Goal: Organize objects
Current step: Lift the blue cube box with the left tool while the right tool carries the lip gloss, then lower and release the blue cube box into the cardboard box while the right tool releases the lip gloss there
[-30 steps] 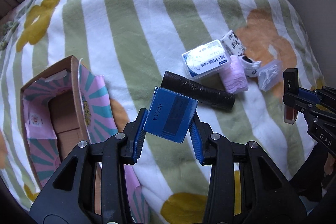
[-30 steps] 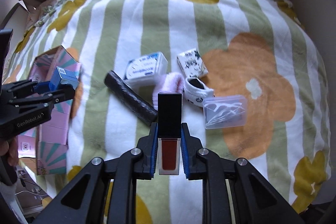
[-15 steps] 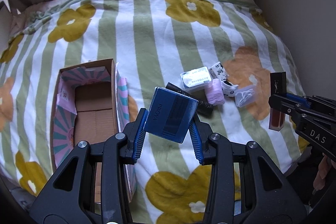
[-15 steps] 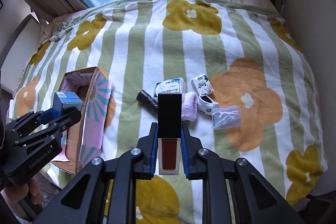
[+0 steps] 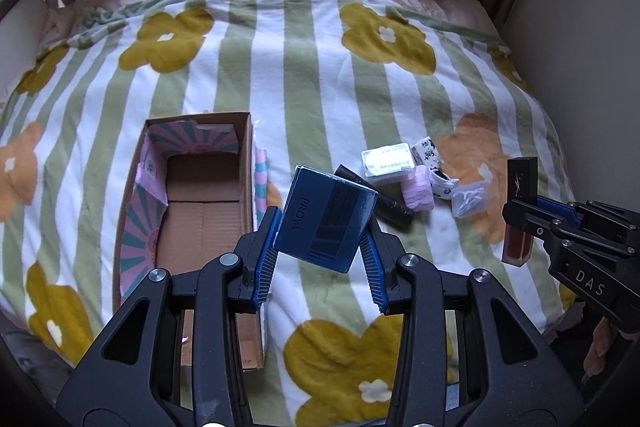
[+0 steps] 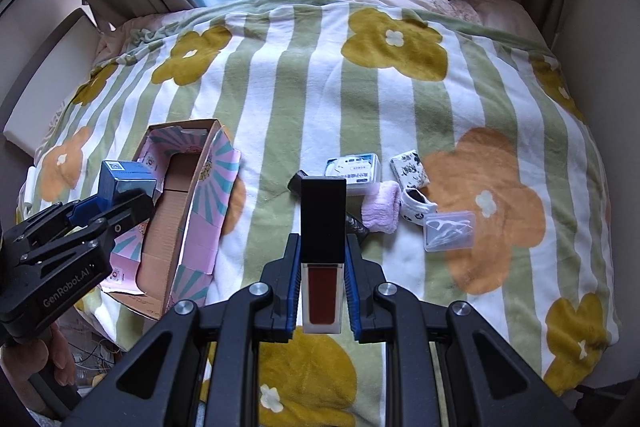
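My left gripper is shut on a blue carton marked PROYA, held tilted in the air above the bed. It also shows at the left of the right wrist view as the left gripper with the blue carton. My right gripper is shut on a dark red lip-gloss tube with a black cap, held upright; the same tube appears at the right of the left wrist view. An open cardboard box with a pink patterned lining lies on the blanket, left of both grippers.
On the striped flower blanket lie a black roll, a white packet, a pink cloth roll, a patterned small box, a white sock and a clear plastic case. Curtains and walls border the bed.
Both grippers have risen away from the blanket with their objects still held, so the whole bed and the curtains now show. The open box appears nearer the middle of the left wrist view.
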The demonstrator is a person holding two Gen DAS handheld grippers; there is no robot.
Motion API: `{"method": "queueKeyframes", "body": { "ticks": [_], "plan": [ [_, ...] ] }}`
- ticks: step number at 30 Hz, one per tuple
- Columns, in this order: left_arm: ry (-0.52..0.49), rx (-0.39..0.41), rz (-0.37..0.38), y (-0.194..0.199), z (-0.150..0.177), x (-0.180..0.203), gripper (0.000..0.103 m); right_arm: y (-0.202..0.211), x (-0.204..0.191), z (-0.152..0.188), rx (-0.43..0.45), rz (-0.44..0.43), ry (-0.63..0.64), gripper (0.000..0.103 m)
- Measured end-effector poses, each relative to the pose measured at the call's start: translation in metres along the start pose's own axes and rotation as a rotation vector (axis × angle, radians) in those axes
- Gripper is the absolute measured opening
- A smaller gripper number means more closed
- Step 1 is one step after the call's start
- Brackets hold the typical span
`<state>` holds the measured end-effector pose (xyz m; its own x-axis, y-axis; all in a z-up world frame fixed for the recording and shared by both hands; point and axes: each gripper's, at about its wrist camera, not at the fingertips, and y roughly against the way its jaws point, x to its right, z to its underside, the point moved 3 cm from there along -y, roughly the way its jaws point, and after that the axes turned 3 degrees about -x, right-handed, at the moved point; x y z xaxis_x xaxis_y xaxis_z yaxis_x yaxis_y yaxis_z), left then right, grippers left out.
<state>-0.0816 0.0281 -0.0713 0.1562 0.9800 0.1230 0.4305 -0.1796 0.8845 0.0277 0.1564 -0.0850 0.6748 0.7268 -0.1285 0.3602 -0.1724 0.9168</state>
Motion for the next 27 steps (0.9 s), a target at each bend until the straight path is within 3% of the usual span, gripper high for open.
{"method": "queueKeyframes", "body": {
  "ticks": [15,27],
  "plan": [
    [0.269,-0.011,-0.134,0.011,0.029,-0.102,0.036,-0.036,-0.095,-0.058,-0.025,-0.130,0.235,0.018],
    [0.445,-0.119,-0.187,-0.045,0.076,-0.153,0.036,-0.126,-0.177,-0.090,-0.158,-0.240,0.394,0.018]
  ]
}}
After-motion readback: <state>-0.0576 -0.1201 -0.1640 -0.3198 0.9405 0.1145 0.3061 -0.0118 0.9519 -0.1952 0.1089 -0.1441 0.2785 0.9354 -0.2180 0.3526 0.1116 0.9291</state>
